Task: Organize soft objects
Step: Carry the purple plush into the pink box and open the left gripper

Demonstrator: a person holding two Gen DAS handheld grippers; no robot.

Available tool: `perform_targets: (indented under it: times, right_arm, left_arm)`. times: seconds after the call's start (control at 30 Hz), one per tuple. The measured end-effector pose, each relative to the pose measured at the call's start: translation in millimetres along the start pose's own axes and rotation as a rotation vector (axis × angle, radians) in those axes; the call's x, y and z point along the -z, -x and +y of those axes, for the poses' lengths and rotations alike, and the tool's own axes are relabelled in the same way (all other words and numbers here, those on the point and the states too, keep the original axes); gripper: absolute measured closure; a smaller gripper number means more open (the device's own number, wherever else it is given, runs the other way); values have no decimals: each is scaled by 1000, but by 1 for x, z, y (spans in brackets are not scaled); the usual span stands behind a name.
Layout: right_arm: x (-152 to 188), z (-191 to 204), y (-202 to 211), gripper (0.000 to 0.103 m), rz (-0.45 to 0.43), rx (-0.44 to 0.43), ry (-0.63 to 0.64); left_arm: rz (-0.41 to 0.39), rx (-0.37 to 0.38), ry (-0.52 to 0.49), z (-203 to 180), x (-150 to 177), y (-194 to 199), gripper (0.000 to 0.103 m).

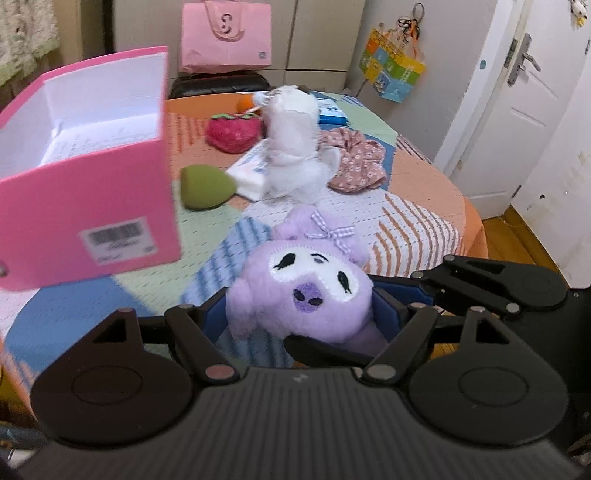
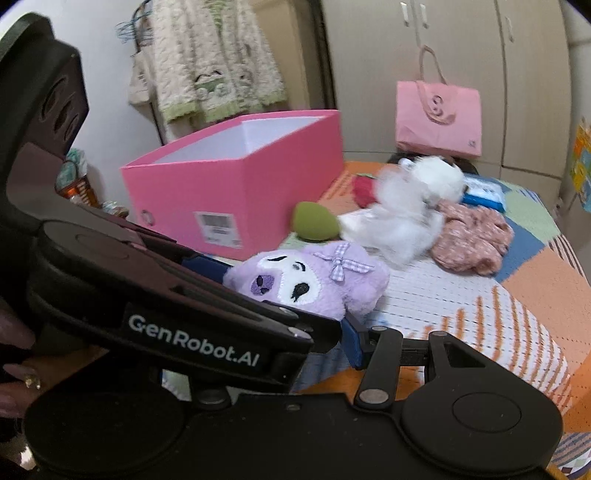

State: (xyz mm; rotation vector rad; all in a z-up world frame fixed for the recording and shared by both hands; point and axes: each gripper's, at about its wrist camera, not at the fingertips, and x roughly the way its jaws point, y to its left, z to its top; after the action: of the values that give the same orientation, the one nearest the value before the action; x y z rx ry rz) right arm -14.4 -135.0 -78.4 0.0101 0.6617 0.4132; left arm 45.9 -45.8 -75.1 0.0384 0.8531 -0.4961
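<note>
Nearest you, the left tool (image 1: 301,317) has its two blue-padded fingers pressed against either side of a purple plush toy (image 1: 306,288), holding it by the lower body. The toy's white face patch and checked bow point up and away from you. It sits at the near edge of the desk (image 1: 424,229), which is covered by a patchwork quilt of orange, green, blue and white squares.

From the right wrist view, the left tool crosses low in front of the lens, with the purple plush toy (image 2: 314,284) gripped at its tip. The right tool (image 2: 354,350) shows only one blue-padded finger just beside the toy; the other is hidden, so you cannot tell how wide it stands.

An open pink box (image 1: 92,177) with a white inside stands on the desk to the left of the toy. Beyond the toy lie a green egg-shaped sponge (image 1: 207,186), a white fluffy toy (image 1: 295,147), a red strawberry plush (image 1: 232,133) and a floral pink cloth (image 1: 354,158). A pink paper bag (image 1: 225,33) stands farther back.
</note>
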Motion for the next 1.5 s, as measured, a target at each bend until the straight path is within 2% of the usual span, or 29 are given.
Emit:
perform_targets:
  times: [0.2,0.43,0.7,0.9,1.13,1.3,1.5]
  right_arm:
    - [-10,30,5,46,40,-51,22]
    - [-29,59,11,46,6,-84,87]
    - [-64,76,6,45,-64,-110,142]
    - [-100,77,-11,45,-124,-120,185]
    - [-148,67,-50,45,-142,-110,246]
    - [-183,48,-93,45,-82,-131,282]
    - [-217,20,-146,44,22,-190,282]
  left_arm:
    - [18,-12,56,20,12,29,25]
    - [-23,-54,60,36,8,65,25]
    - [-88,-92,48,58,-16,94,25]
    - [-134,-118,38,81,-50,100,25]
    - [-145,-113,34,116,-99,81,25]
    - [-100,-104,77,149,-139,44,25]
    - [-30,-83,172,185,-171,-4,25]
